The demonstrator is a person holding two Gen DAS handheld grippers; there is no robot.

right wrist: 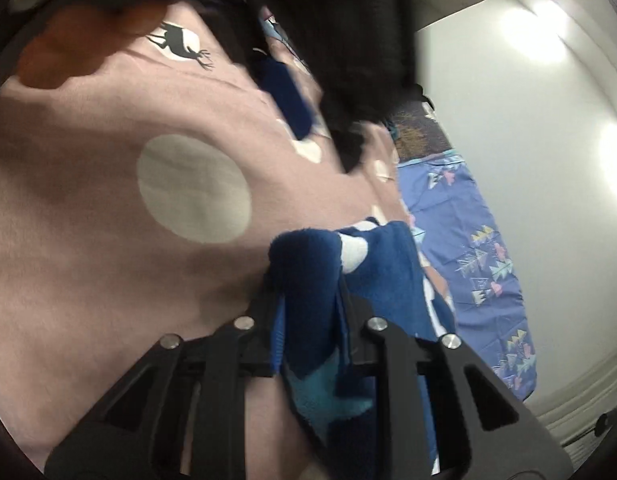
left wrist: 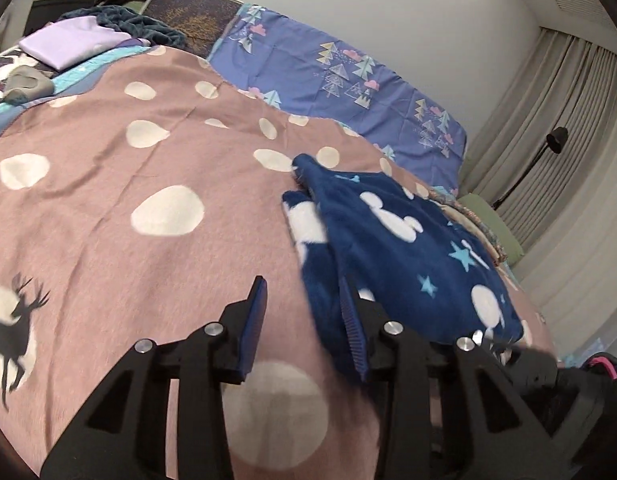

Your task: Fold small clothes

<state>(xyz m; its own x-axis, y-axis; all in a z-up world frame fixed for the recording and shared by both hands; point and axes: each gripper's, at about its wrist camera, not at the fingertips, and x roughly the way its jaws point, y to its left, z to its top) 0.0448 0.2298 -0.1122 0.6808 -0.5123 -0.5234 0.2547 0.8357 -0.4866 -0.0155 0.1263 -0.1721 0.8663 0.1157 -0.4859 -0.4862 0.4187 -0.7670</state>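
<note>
A small navy fleece garment (left wrist: 400, 236) with white mouse heads and blue stars lies partly folded on the pink spotted blanket (left wrist: 148, 184). My left gripper (left wrist: 304, 292) is open, its right finger (left wrist: 354, 320) against the garment's left edge, nothing between the jaws. In the right wrist view, my right gripper (right wrist: 308, 300) is shut on a bunched edge of the navy garment (right wrist: 308, 264) and holds it just above the blanket (right wrist: 108, 240). The left gripper (right wrist: 284, 92) shows blurred at the top of that view.
A blue sheet with tree prints (left wrist: 328, 72) covers the far side of the bed. A folded lilac cloth (left wrist: 68, 44) and dark clothes (left wrist: 140, 24) lie at the far left. Curtains and a floor lamp (left wrist: 548, 148) stand to the right.
</note>
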